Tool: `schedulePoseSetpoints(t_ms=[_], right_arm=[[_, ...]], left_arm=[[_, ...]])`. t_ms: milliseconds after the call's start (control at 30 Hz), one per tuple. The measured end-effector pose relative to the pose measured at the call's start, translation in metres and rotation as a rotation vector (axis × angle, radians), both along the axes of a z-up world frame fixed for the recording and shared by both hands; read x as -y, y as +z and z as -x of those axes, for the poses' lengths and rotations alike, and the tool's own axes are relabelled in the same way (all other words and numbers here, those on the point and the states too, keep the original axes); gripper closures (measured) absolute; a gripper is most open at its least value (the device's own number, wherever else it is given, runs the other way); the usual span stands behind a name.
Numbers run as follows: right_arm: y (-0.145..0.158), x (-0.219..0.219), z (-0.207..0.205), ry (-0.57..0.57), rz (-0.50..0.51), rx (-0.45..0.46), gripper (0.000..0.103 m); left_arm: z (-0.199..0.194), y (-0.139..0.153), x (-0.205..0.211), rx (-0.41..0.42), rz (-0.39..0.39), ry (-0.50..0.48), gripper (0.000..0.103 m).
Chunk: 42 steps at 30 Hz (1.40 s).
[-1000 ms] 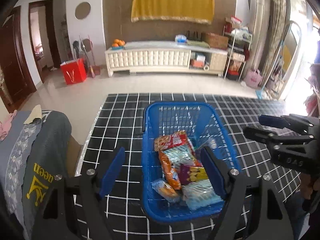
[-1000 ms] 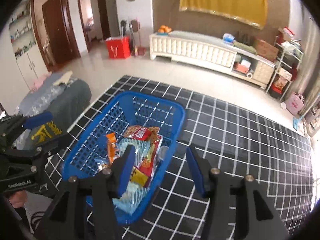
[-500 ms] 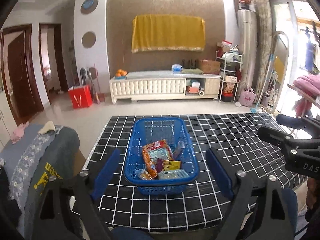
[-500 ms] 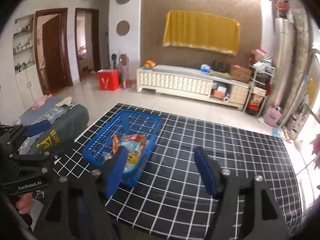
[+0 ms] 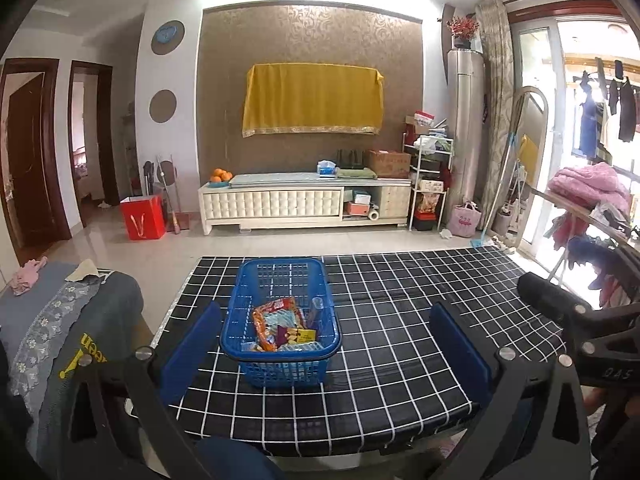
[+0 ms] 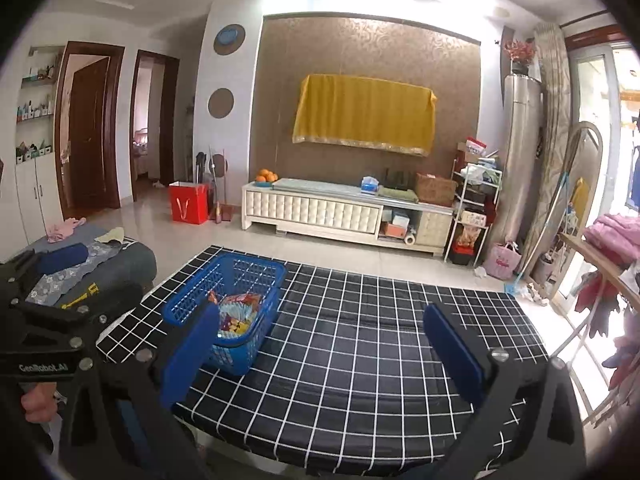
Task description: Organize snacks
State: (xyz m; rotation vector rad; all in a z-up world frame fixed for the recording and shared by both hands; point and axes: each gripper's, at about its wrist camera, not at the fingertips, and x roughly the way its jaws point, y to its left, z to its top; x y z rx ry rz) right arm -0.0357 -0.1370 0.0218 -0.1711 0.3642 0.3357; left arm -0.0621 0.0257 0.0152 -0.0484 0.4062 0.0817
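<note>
We've pulled both grippers back and up from the blue basket (image 5: pixel 280 320). A second ago the left gripper (image 5: pixel 324 344) was low over it, fingers straddling the near rim; half a second ago it was already retreating; now the basket sits well ahead of it, centred between the two spread fingers (image 5: pixel 192 344) and clear of both. Jaws wide apart, nothing held.

Right gripper (image 6: pixel 320 350): same story. Jaws spread, empty. From its view the basket is ahead and to its left, partly hidden behind the left fingertip (image 6: pixel 192 344). Nothing but bare checked tablecloth (image 6: pixel 360 340) between its fingers.

The snacks (image 5: pixel 284 330) are all in the basket: an orange-red packet, a pale blue one, a purple-yellow one, plus something clear and upright near the far right wall, too small to identify. Contents look unchanged in arrangement across the three moments; only our viewpoint has moved.

We see no loose packets on the tablecloth in either view. The near table edge under the grippers is hidden, so we can't fully rule that strip out.

Our read: collecting is done, and the retreat with both grippers empty looks like the end of the task rather than setup for another pick. If anything remains, it would be tidying packets inside the basket, which means going back in from above.
</note>
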Motion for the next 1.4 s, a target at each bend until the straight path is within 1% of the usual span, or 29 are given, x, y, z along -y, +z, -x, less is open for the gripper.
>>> schedulePoseSetpoints(t_ms=[167,433,700,1000,1167,1300,1400], right_arm=[[0.0,0.009,0.005,-0.006,-0.048,-0.008,0.0],[-0.001,0.012,0.012,-0.004,-0.056,-0.016,0.0],[-0.001,0.015,0.021,-0.003,-0.087,-0.011,0.0],[-0.001,0.013,0.021,-0.009,-0.083,-0.012,0.0],[-0.001,0.012,0.021,-0.004,-0.079,-0.019,0.0],[-0.001,0.013,0.021,-0.001,-0.081,-0.025,0.0],[-0.002,0.013,0.022,-0.002,-0.081,-0.022,0.0]], left_arm=[[0.008,0.003,0.008,0.014,-0.031,0.002,0.0],[0.007,0.0,0.009,0.014,-0.031,-0.009,0.0],[0.011,0.002,0.007,0.029,-0.024,-0.016,0.0],[0.012,0.001,0.006,0.031,-0.02,-0.013,0.0],[0.015,-0.001,0.01,0.037,-0.058,-0.008,0.0],[0.015,0.0,0.009,0.036,-0.035,-0.022,0.0],[0.015,-0.001,0.009,0.033,-0.036,-0.023,0.0]])
